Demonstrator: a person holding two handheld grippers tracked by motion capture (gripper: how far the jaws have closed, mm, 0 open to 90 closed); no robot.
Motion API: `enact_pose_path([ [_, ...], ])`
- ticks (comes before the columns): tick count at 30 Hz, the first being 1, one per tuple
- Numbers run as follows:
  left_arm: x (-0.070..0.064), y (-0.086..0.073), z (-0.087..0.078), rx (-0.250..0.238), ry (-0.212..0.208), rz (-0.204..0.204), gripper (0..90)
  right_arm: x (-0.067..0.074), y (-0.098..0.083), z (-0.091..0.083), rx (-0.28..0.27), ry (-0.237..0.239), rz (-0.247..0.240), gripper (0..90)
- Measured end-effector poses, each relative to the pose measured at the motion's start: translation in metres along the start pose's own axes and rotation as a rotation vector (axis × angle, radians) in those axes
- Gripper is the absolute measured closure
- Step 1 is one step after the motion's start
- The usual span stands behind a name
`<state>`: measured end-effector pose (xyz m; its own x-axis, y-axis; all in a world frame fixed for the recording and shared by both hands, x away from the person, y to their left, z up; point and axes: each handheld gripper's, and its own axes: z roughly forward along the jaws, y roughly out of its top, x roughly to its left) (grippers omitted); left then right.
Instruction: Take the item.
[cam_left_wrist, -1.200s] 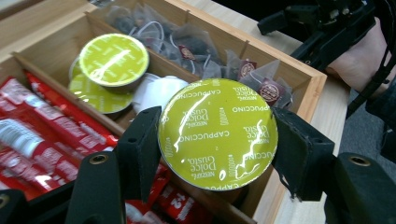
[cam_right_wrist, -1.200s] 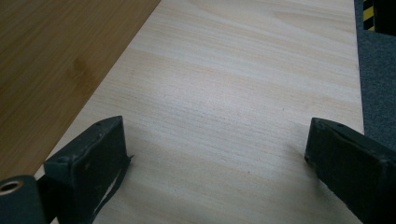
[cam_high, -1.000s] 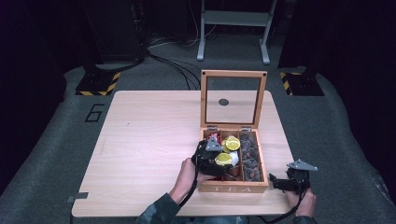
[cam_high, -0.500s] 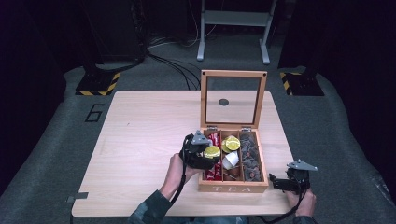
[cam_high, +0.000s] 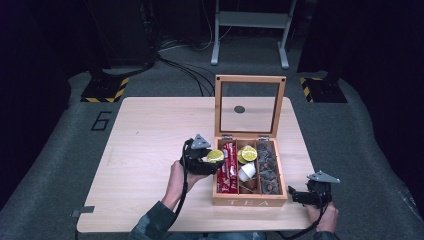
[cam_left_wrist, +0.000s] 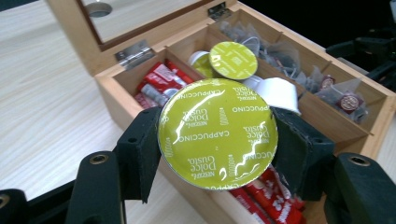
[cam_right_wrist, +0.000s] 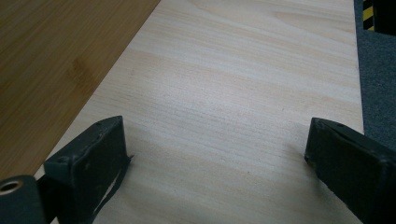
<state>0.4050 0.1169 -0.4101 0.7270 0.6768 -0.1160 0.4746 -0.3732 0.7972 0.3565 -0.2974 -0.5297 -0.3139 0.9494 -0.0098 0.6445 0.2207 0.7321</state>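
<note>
Left gripper (cam_high: 209, 159) carried capsule (cam_high: 215, 156) off box (cam_high: 250, 201), pale wooden table (cam_high: 150, 135), dark room

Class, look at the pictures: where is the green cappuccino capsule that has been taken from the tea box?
The cappuccino capsule is clamped in the left hand-held gripper, just outside the tea box's left wall, beside the red sachets.

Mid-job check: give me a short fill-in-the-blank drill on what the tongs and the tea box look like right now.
1. The left tongs are shut on a green coffee ____ with a foil lid.
2. The wooden tea box has its glass lid standing ____.
3. The right tongs stand ____ over the bare table.
4. The red sachets lie in the box's ____ compartment as the high view shows it.

Missing words: capsule; open; open; left
</note>
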Motion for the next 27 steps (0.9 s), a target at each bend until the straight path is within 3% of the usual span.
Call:
enact_pose_path([
  [14, 0.029, -0.008, -0.017, -0.008, 0.076, -0.031, 37.7, 0.0, 0.0, 0.0, -0.001, 0.0, -0.001, 5.0],
  [27, 0.05, -0.015, -0.024, -0.011, 0.151, -0.057, 37.6, 0.0, 0.0, 0.0, -0.001, 0.0, -0.001, 5.0],
])
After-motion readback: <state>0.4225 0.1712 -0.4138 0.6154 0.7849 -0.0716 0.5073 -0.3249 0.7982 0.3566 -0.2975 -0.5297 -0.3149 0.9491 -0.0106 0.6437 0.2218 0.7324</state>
